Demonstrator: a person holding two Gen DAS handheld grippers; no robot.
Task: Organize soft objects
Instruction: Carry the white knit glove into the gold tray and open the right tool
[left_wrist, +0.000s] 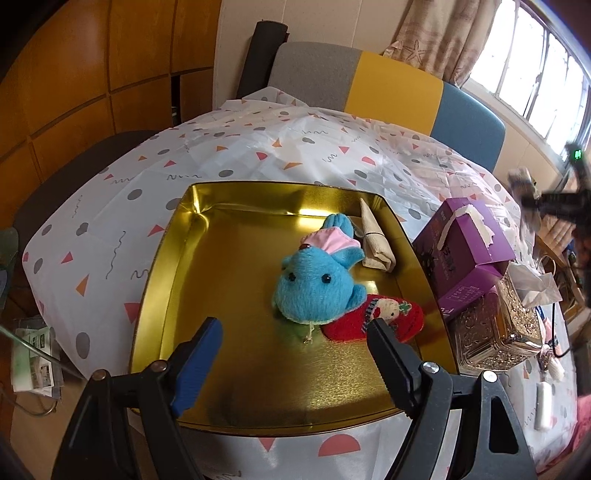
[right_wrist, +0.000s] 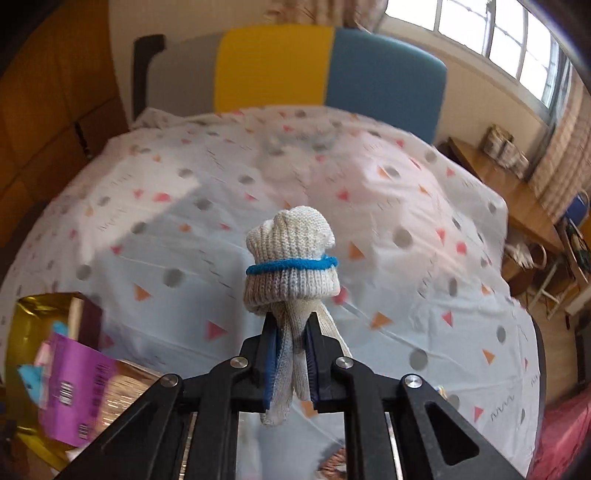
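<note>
A gold tin tray (left_wrist: 173, 258) lies on the patterned tablecloth. In it are a blue plush toy (left_wrist: 314, 284) with a pink cap, a red knitted piece (left_wrist: 376, 319) beside it, and a beige folded cloth (left_wrist: 375, 240) at the far right corner. My left gripper (left_wrist: 295, 339) is open and empty over the tray's near part. My right gripper (right_wrist: 291, 339) is shut on a rolled white knitted glove (right_wrist: 291, 254) with a blue band, held above the tablecloth. It shows blurred at the right edge of the left wrist view (left_wrist: 522, 184).
A purple carton (left_wrist: 461, 247) and a gold ornate tissue box (left_wrist: 498, 325) stand right of the tray. A grey, yellow and blue chair back (left_wrist: 388, 85) is behind the table. A wooden side table (right_wrist: 509, 192) stands at right under the window.
</note>
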